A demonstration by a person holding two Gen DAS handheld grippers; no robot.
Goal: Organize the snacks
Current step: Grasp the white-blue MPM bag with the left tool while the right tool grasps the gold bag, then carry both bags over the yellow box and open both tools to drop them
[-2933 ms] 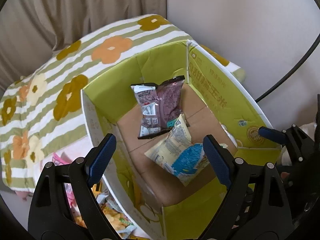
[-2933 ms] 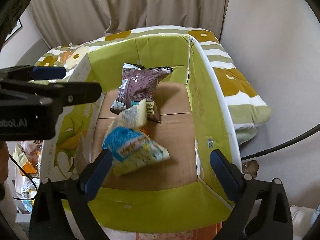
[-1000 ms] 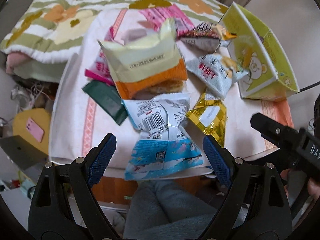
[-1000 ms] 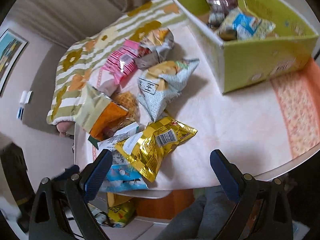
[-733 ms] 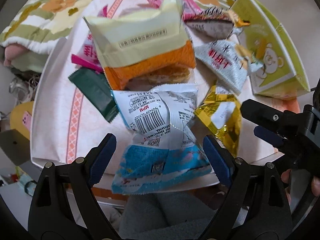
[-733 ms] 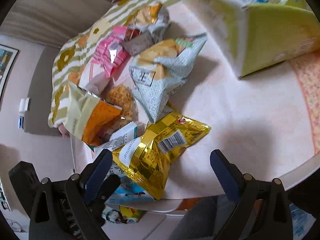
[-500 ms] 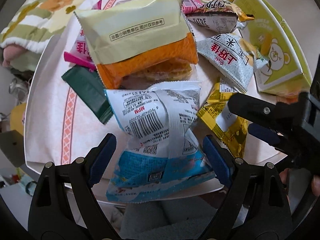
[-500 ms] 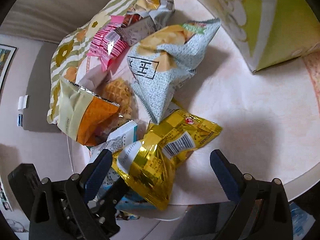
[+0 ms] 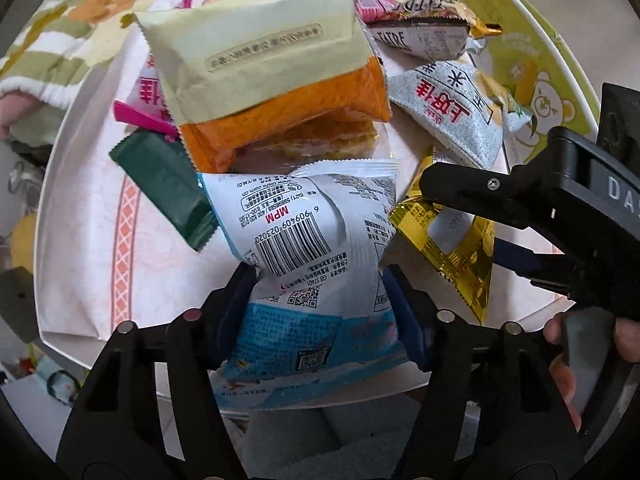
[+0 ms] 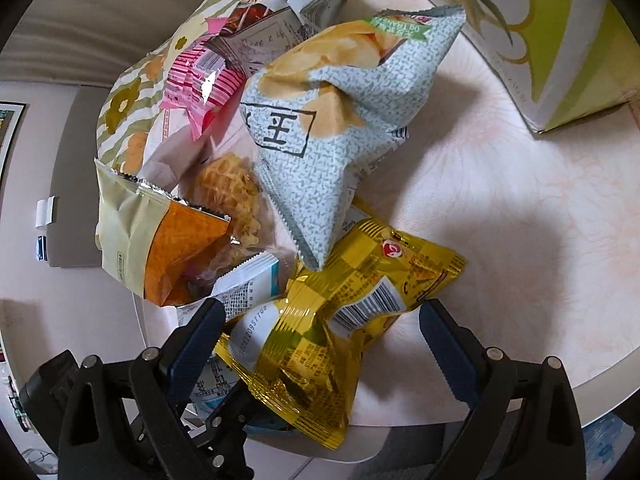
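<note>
My left gripper [image 9: 320, 300] is shut on a white and blue snack bag [image 9: 316, 272] at the near edge of the table; its blue pads press the bag's sides. The same bag shows partly in the right wrist view [image 10: 244, 296]. My right gripper [image 10: 320, 348] is open, its fingers on either side of a gold foil snack bag [image 10: 340, 312], which also shows in the left wrist view [image 9: 452, 240]. The right gripper's fingers [image 9: 480, 192] reach in from the right there.
A cream and orange waffle bag [image 9: 272, 76], a grey chip bag [image 10: 336, 128], a dark green packet [image 9: 164, 176], pink packets [image 10: 200, 80] and another bag [image 9: 432, 36] lie on the white table [image 10: 520, 216]. The green cardboard box [image 10: 552, 40] stands at the far right.
Both grippers moved from over the box down to the snack pile. My left gripper closed on the white and blue bag. My right gripper came closer around the gold bag.
</note>
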